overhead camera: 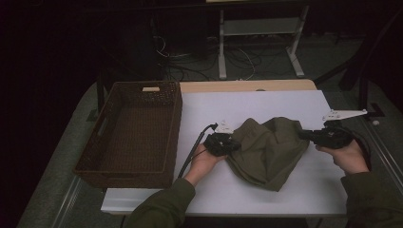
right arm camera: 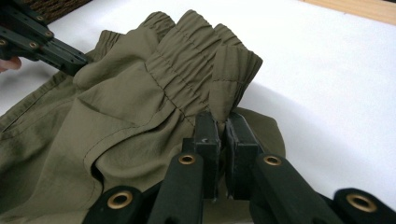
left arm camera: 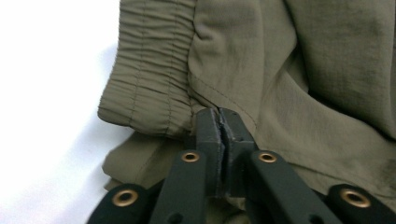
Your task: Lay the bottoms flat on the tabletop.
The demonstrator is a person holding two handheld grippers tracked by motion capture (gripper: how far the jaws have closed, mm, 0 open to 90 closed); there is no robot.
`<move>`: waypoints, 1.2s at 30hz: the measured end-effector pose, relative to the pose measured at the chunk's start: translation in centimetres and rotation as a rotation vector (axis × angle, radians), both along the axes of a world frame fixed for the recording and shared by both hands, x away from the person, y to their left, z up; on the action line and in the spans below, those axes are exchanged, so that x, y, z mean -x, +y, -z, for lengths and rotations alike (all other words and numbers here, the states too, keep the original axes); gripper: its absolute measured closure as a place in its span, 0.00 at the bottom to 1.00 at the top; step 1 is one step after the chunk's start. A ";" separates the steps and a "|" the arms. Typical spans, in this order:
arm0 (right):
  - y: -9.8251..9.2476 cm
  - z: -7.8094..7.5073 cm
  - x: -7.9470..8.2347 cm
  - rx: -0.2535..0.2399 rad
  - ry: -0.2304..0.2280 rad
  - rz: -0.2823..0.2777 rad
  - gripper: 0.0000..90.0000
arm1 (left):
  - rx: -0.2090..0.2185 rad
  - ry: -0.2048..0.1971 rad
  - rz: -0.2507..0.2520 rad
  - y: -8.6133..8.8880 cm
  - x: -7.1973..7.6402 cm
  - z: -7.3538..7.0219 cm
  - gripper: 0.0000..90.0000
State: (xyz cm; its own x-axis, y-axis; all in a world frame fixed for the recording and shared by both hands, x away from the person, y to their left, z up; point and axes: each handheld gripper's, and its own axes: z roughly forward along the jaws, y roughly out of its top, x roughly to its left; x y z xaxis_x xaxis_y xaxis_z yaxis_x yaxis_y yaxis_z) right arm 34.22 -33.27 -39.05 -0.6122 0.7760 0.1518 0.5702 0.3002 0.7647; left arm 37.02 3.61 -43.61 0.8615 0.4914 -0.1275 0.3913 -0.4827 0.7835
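White tabletop, dim room | olive shorts bunched at centre, basket to their left | left gripper fingers clamped on fabric beside waistband | right gripper fingers clamped on waistband | soft, light, floppy; thick elastic band looks the surest hold

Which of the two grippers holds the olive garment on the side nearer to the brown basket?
The left gripper. It is shut on the olive garment at the edge facing the basket; the right gripper pinches the far edge.
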 end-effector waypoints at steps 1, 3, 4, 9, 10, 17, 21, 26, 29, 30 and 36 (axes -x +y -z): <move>0.0 -0.1 0.0 0.001 -0.003 0.001 0.94 | 0.003 -0.008 -0.004 0.2 0.0 -0.2 0.99; 0.0 -0.2 -0.1 -0.001 -0.009 0.007 0.94 | 0.019 -0.019 -0.022 0.7 -0.2 -0.6 0.99; -0.1 -0.3 -0.2 -0.001 -0.013 0.007 0.94 | 0.026 -0.022 -0.030 1.0 -0.3 -0.9 0.99; -0.6 -0.6 -0.3 -0.004 -0.036 0.034 0.94 | 0.039 -0.070 -0.080 2.0 -0.5 -1.8 1.00; -0.6 -0.6 -0.3 -0.004 -0.036 0.034 0.94 | 0.046 -0.083 -0.092 2.2 -0.6 -1.9 1.00; -1.5 -1.9 -1.0 -0.006 -0.096 0.078 0.94 | 0.056 -0.155 -0.208 4.0 -0.9 -2.9 1.00; -2.1 -2.4 -1.6 0.001 -0.125 0.108 0.94 | 0.054 -0.162 -0.294 5.4 -1.4 -3.1 1.00; -3.1 -1.8 -3.0 0.010 -0.126 0.167 0.94 | 0.013 -0.161 -0.347 5.4 -1.4 -2.7 1.00; -3.5 -0.6 -3.9 0.027 -0.093 0.197 0.94 | -0.005 -0.129 -0.347 5.3 -1.6 -2.0 1.00; -3.6 -0.1 -4.2 0.039 -0.081 0.206 0.94 | -0.006 -0.113 -0.340 5.3 -1.7 -1.7 1.00; -3.2 3.2 -6.2 0.076 0.011 0.221 0.94 | -0.011 -0.076 -0.319 4.9 -1.9 -0.8 0.87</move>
